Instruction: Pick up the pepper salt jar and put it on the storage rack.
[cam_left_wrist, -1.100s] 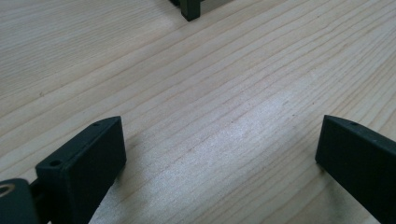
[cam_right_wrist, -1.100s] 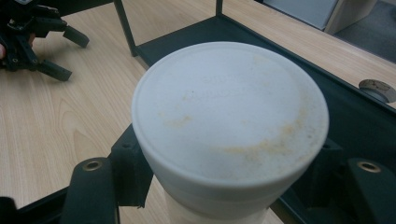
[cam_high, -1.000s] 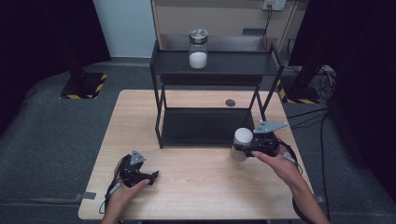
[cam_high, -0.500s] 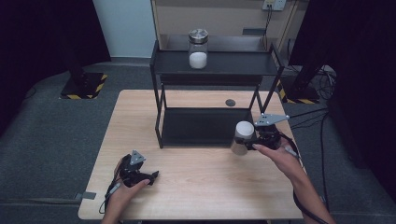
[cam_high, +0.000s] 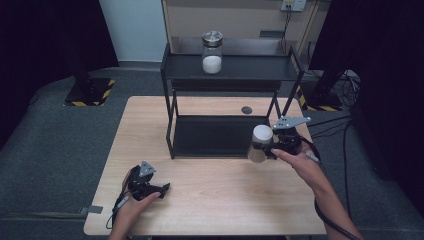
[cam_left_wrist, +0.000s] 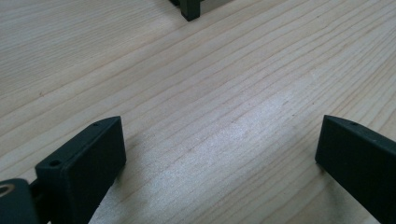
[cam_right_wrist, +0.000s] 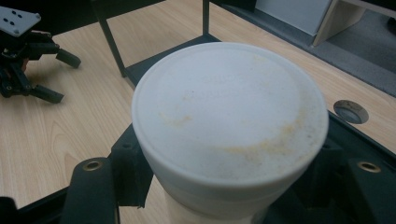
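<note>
My right gripper (cam_high: 264, 149) is shut on a jar with a white lid (cam_high: 262, 134), held at the front right corner of the black rack's lower shelf (cam_high: 215, 135). In the right gripper view the stained white lid (cam_right_wrist: 229, 112) sits between the two black jaws of the right gripper (cam_right_wrist: 224, 191). A glass jar with a metal lid and white powder (cam_high: 212, 52) stands on the rack's top shelf (cam_high: 250, 67). My left gripper (cam_high: 159, 190) rests on the table near the front left. Its jaws (cam_left_wrist: 219, 154) are open over bare wood.
The wooden table (cam_high: 215, 200) has a small dark round grommet (cam_high: 246, 109) behind the rack's right side. A rack foot (cam_left_wrist: 189, 9) stands ahead of the left gripper. Dark floor and cables surround the table.
My right gripper has carried the white-lidded jar a little up and forward, toward the rack's lower shelf. The left gripper has not moved.
</note>
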